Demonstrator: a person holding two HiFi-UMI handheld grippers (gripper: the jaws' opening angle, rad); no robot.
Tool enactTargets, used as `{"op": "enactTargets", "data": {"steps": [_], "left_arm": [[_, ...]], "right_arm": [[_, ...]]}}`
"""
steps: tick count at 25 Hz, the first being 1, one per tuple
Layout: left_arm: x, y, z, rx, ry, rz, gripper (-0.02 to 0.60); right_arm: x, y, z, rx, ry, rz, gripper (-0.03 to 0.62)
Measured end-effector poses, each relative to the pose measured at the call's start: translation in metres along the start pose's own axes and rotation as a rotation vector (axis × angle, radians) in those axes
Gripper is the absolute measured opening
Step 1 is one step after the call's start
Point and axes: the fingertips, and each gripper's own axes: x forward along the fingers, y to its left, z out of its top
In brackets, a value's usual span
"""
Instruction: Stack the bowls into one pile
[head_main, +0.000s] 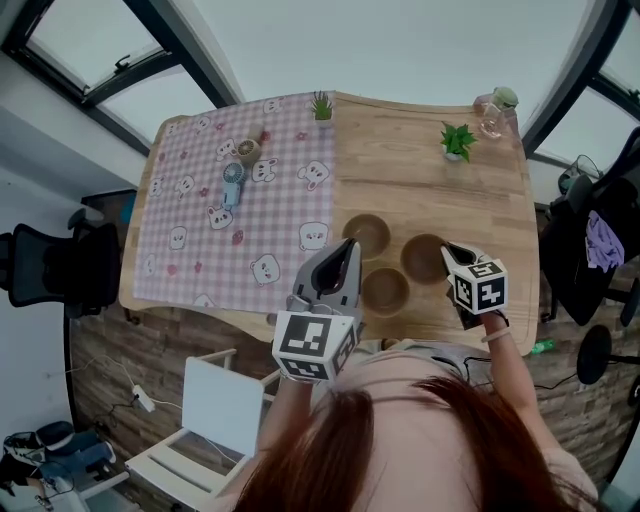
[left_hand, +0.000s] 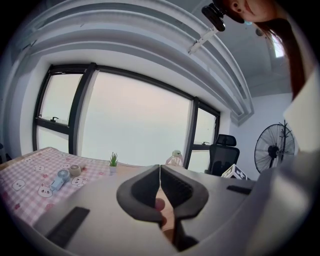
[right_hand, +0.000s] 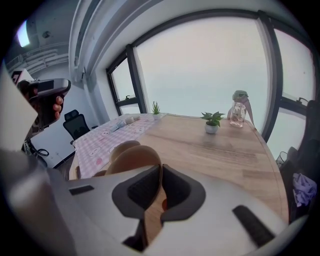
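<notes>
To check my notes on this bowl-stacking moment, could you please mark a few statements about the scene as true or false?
1. Three bowls are in view, none nested in another: true.
2. The left gripper holds a bowl: false; its jaws are together on nothing.
3. The right gripper is shut on the right bowl's rim: true.
4. The bowls are on the checked cloth: false; they are over the table's bare wood, beside the cloth.
</notes>
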Motion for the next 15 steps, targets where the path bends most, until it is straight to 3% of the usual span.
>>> {"op": "enactTargets", "data": {"steps": [15], "left_arm": [[-0.024, 0.01, -0.007, -0.023, -0.005, 0.081, 0.012]], "right_arm": [[0.016, 0.036, 0.031, -0.012, -0.051, 0.104, 0.017]]}}
